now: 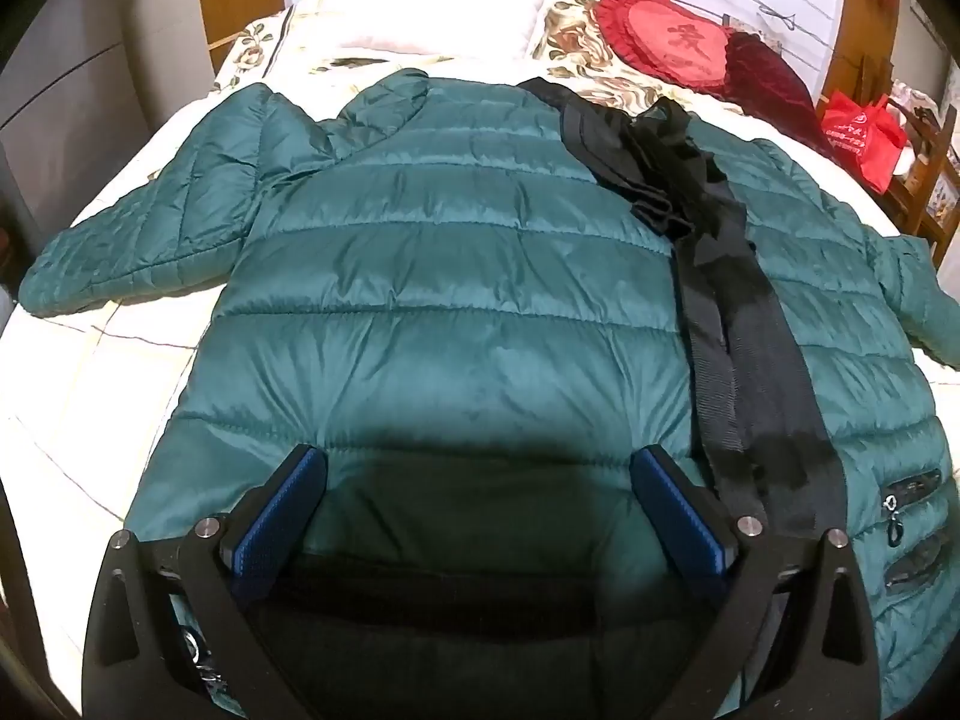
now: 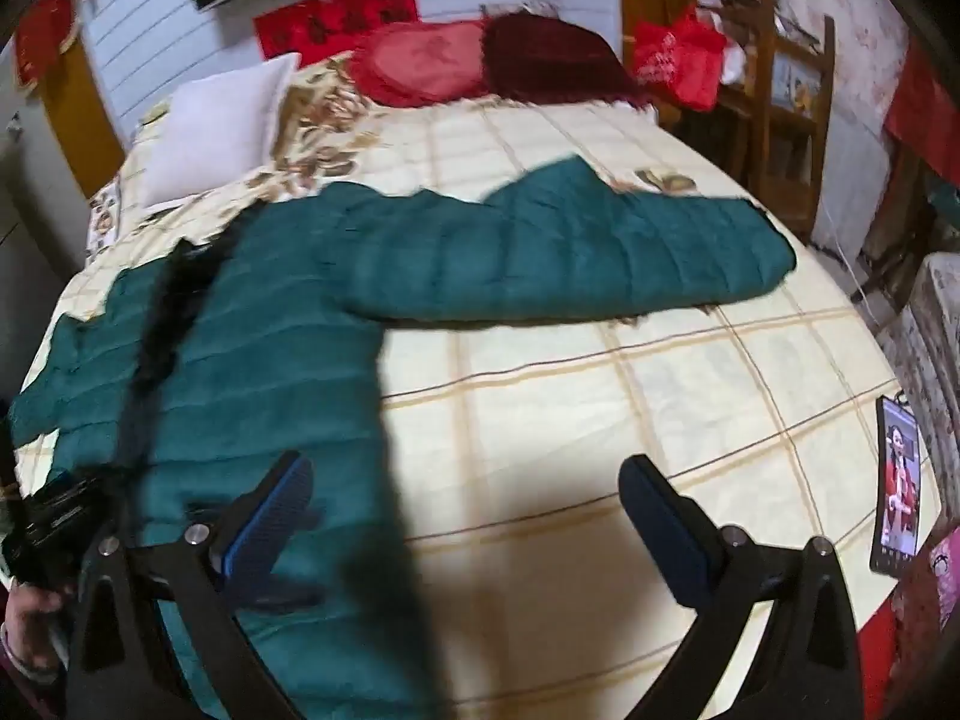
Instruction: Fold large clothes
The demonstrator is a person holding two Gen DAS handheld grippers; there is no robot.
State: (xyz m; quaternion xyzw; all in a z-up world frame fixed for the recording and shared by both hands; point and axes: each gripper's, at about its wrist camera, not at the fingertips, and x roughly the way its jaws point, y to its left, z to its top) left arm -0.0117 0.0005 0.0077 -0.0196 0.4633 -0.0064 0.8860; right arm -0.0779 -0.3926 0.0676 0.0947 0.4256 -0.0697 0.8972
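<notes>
A teal quilted puffer jacket (image 1: 456,276) lies spread flat on the bed, front up, with a black placket strip (image 1: 744,360) running down its middle. Its sleeves stretch out to both sides. My left gripper (image 1: 477,480) is open and empty, just above the jacket's lower hem. In the right wrist view the jacket (image 2: 252,360) fills the left side, with one sleeve (image 2: 570,258) stretched to the right. My right gripper (image 2: 465,504) is open and empty, over the jacket's right edge and the bedsheet.
The bed has a cream checked sheet (image 2: 630,396). A white pillow (image 2: 216,132) and red cushions (image 2: 432,63) lie at its head. A phone (image 2: 898,492) lies at the bed's right edge. A wooden shelf (image 2: 792,96) with a red bag (image 2: 678,60) stands beyond.
</notes>
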